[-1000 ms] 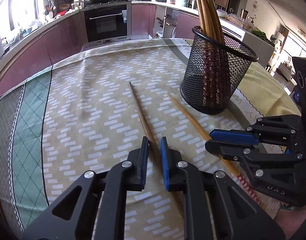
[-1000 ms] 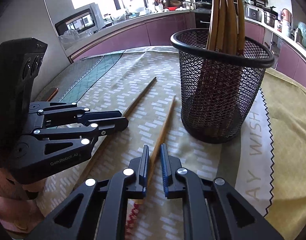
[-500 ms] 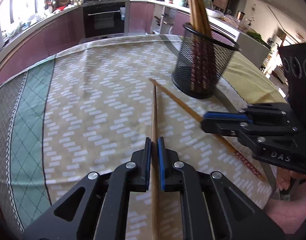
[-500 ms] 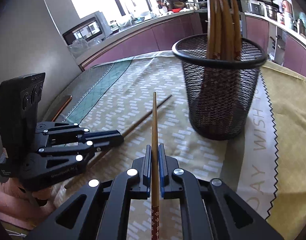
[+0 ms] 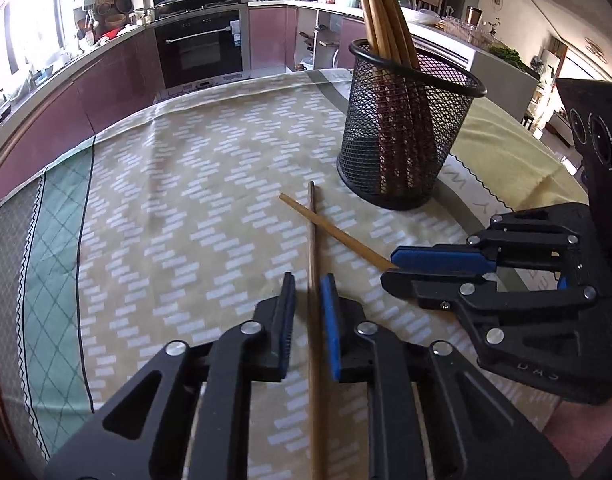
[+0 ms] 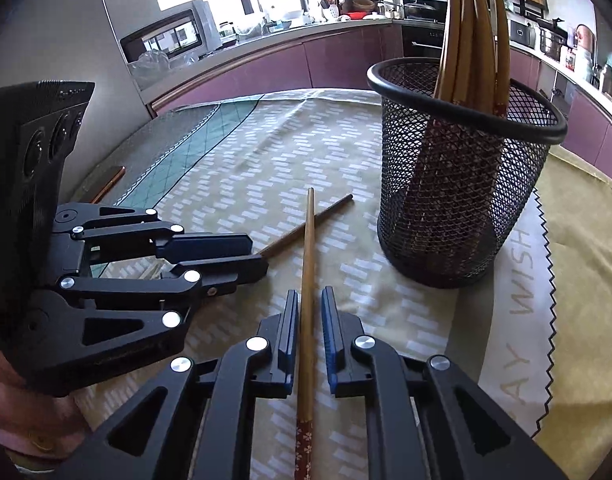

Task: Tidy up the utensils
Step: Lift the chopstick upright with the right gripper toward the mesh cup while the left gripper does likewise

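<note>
Both chopsticks had lifted and crossed; left claw (image 5: 308, 306) and right claw (image 6: 309, 312) clenched one each, mesh holder (image 6: 461, 184) at one o'clock, so I'd uncross tips first.

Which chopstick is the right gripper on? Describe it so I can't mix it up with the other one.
Start at the black mesh holder on the patterned tablecloth; two chopsticks lie crossed just in front of it. The right gripper has the lighter chopstick, which lies on top at the crossing. Its near end carries a red floral band, unlike the darker chopstick in the left gripper.
</note>
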Demonstrator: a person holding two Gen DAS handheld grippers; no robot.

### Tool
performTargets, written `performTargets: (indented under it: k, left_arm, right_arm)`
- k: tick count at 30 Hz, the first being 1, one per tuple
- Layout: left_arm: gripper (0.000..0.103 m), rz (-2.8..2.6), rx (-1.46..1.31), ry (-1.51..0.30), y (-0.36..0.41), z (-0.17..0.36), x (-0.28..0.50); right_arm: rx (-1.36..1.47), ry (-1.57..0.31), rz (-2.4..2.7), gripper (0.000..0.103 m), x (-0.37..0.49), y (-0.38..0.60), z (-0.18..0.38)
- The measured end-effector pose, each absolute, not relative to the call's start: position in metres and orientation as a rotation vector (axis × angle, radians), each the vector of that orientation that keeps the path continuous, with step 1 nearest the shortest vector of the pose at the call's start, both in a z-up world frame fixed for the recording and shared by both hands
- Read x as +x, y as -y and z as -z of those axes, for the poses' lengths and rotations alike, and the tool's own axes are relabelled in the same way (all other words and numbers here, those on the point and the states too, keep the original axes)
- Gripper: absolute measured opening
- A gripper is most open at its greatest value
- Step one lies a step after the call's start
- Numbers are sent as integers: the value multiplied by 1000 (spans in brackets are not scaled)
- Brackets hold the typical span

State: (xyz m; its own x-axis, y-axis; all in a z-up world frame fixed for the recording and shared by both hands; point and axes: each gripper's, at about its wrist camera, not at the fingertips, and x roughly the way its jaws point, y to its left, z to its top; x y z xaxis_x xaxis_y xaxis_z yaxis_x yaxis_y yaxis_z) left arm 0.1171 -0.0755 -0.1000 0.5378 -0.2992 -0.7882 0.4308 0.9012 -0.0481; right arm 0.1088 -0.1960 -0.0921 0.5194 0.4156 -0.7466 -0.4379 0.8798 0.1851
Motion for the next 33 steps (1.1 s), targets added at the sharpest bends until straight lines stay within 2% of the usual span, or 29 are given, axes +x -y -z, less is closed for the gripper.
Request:
performTargets:
  k: [2, 33]
  left_arm:
    - [8, 437, 141, -906, 76, 99, 117]
    - [7, 515, -12, -790, 50, 44, 92]
  right_arm:
    - [-6, -885, -515, 6, 107, 202, 93]
    - [152, -701, -606, 6, 72, 251, 33]
